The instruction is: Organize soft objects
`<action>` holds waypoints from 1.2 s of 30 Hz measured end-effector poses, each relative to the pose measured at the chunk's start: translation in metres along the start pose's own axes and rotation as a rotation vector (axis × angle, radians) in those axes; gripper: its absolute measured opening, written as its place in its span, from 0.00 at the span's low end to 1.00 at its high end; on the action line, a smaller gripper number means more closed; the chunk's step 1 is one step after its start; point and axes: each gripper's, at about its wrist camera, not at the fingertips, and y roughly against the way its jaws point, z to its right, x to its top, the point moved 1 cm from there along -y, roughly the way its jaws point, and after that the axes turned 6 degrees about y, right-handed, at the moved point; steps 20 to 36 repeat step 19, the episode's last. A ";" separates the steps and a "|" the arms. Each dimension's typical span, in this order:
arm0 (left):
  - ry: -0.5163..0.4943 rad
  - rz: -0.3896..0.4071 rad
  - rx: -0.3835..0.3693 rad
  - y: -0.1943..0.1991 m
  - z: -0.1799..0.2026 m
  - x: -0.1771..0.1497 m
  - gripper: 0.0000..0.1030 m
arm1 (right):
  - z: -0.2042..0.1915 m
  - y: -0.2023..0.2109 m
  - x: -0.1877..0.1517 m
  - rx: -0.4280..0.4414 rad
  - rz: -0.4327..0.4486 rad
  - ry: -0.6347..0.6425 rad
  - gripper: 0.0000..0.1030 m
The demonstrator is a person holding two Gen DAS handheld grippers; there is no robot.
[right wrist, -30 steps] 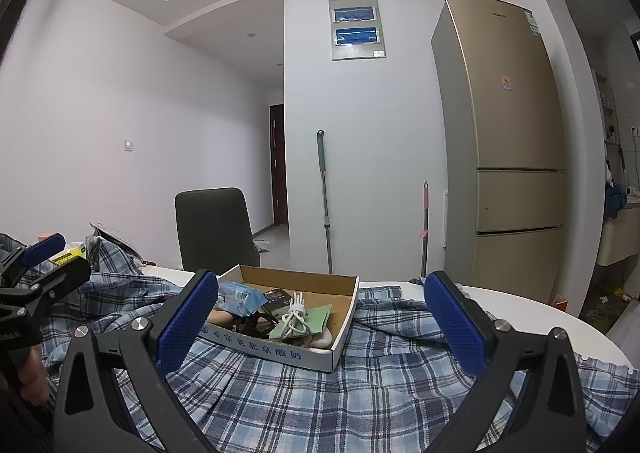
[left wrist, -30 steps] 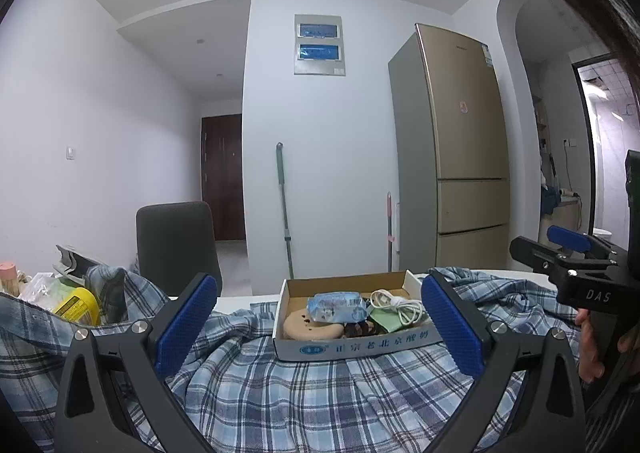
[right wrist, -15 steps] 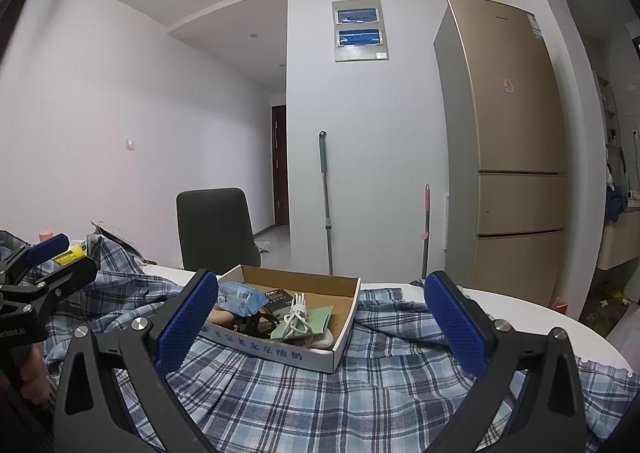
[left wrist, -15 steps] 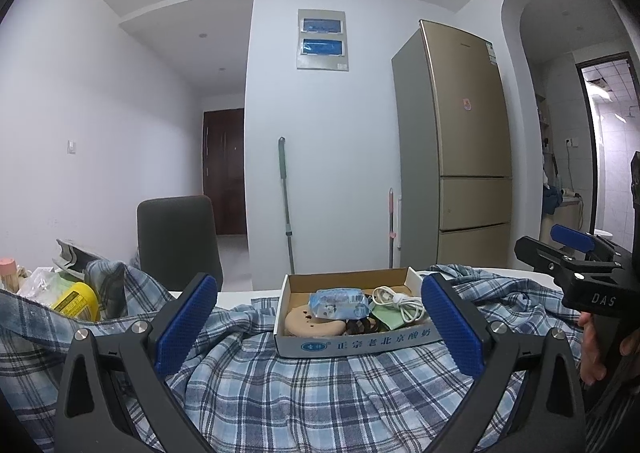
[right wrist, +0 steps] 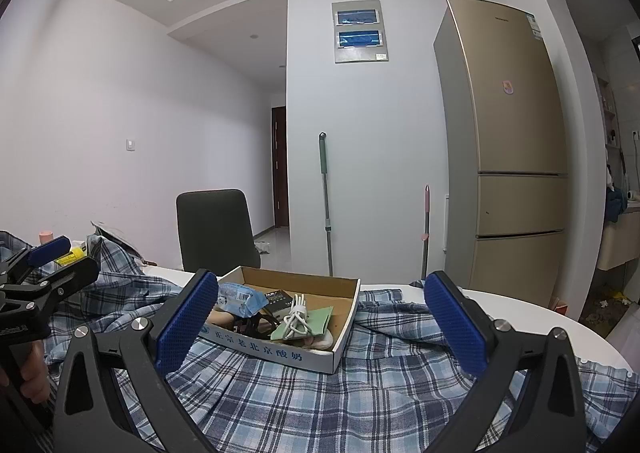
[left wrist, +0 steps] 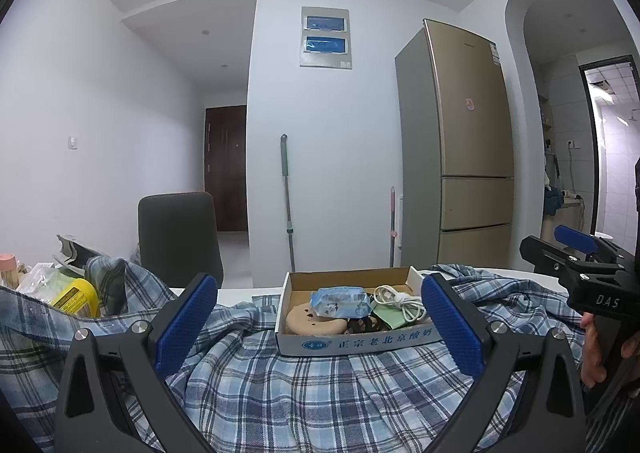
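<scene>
Up front in the left wrist view, the left gripper [left wrist: 319, 323] holds its blue-padded jaws wide apart, empty, above a rumpled blue plaid cotton shirt [left wrist: 312, 389] spread over the white table [left wrist: 236, 295]. A shallow cardboard box [left wrist: 360, 341] of small items sits on the shirt. From the right wrist view, the right gripper [right wrist: 322, 323] is likewise spread and empty over the same shirt [right wrist: 304, 397], the box [right wrist: 316, 353] just beyond its pads.

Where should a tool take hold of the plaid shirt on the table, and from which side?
Grip the plaid shirt at its free near-side folds, coming from above in front of the cardboard box, which sits on the cloth further back. Both tools are open.
</scene>
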 end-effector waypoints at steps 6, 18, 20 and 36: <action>0.004 -0.008 0.004 -0.002 -0.001 0.000 1.00 | -0.001 0.002 0.000 -0.002 0.005 -0.001 1.00; 0.005 -0.009 0.007 -0.002 0.000 0.000 1.00 | -0.003 0.006 0.001 -0.006 0.009 0.002 1.00; 0.005 -0.010 0.007 -0.002 -0.001 0.000 1.00 | -0.003 0.006 0.001 -0.005 0.009 0.002 1.00; 0.005 -0.010 0.007 -0.002 -0.001 0.000 1.00 | -0.003 0.006 0.001 -0.005 0.009 0.002 1.00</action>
